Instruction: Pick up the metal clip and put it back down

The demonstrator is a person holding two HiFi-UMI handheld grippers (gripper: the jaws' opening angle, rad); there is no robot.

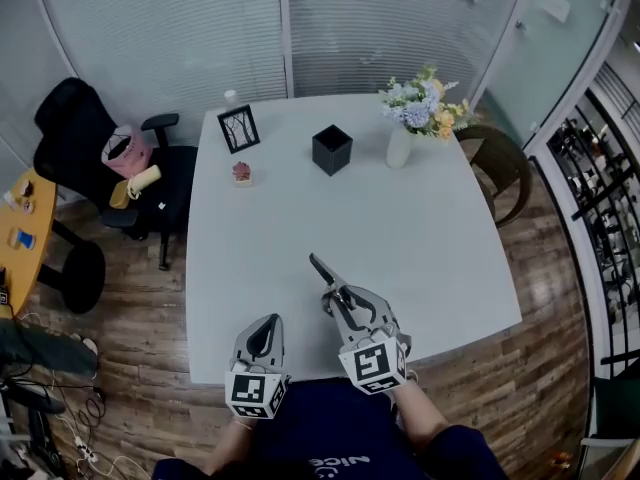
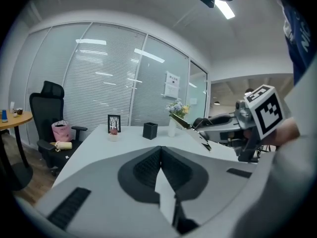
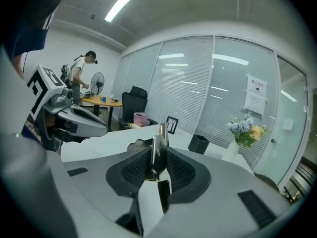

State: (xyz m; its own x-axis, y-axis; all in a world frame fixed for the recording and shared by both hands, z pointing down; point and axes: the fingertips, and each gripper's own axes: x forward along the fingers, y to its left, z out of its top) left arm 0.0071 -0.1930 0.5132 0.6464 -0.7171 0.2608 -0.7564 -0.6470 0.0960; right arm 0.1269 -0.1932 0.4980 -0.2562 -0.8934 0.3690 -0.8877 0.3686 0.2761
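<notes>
Your right gripper [image 1: 345,306] pinches the metal clip [image 1: 324,276] by one end only; the clip juts forward in the air above the table [image 1: 440,238], just inside its near edge, not yet put down; your left gripper [image 1: 266,340] is pressed together on nothing, also at the table's near edge. The risk, as I judge it: thin, smooth metal may pivot or slip in so short a grip; let go too high and it could bounce off the table's near edge; lower it further in first.
</notes>
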